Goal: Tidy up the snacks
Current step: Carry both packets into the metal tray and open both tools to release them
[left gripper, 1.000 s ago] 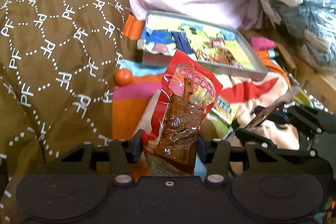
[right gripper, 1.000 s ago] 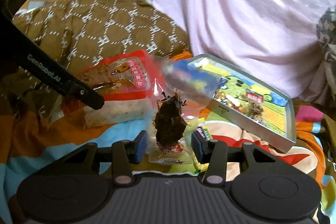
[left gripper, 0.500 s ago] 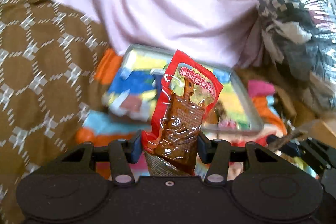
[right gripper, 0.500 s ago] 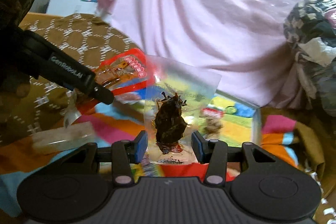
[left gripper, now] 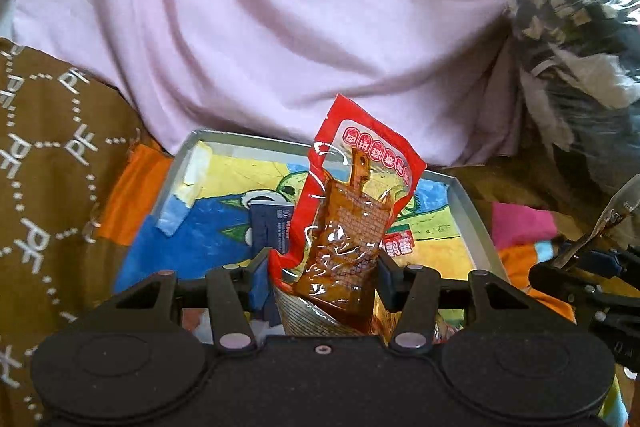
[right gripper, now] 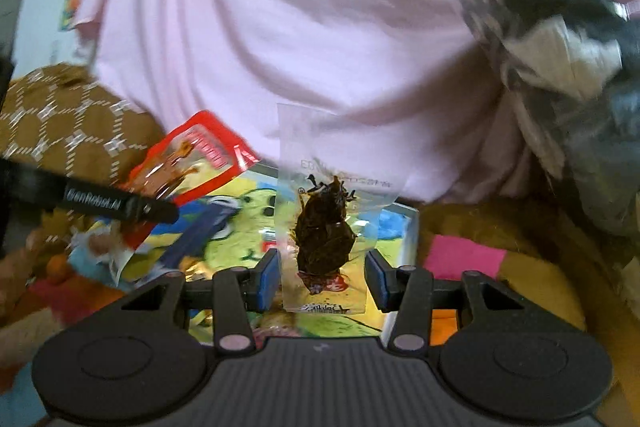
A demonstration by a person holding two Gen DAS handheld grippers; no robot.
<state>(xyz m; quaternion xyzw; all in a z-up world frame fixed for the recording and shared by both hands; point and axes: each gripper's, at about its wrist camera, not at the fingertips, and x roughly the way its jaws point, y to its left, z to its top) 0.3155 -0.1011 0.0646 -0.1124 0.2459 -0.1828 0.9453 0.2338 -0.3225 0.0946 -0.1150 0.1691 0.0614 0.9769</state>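
Black gripper housing fills the near edge of both wrist views. We find the left gripper (left gripper: 324, 279) partly closed, its blue pads pressed on the lower edge of a red snack packet (left gripper: 352, 211), which stands upright between the fingers and shows a brown pressed snack through its clear window. We find the right gripper (right gripper: 322, 277) set at a similar width around a clear snack packet (right gripper: 326, 223) with a dark, dried-looking lump inside; the packet stands upright between the blue pads, but a narrow gap shows on each side in this view, so we cannot tell whether the pads actually press it.

Both packets are held above a shallow grey tray (left gripper: 476, 223) whose floor carries a bright blue, yellow and green cartoon print. A dark blue packet (left gripper: 268, 227) already lies in the tray, with a small red-labelled packet (left gripper: 400, 247) beside it. In the right wrist view the left gripper's black finger (right gripper: 120, 205) enters from the left with the red packet.

Around the tray lies a multicoloured cloth (left gripper: 520, 227). A brown patterned blanket (left gripper: 44, 163) rises to the left, pink fabric (left gripper: 280, 27) hangs behind, and a striped bundle in clear plastic (left gripper: 576, 27) sits at far right.
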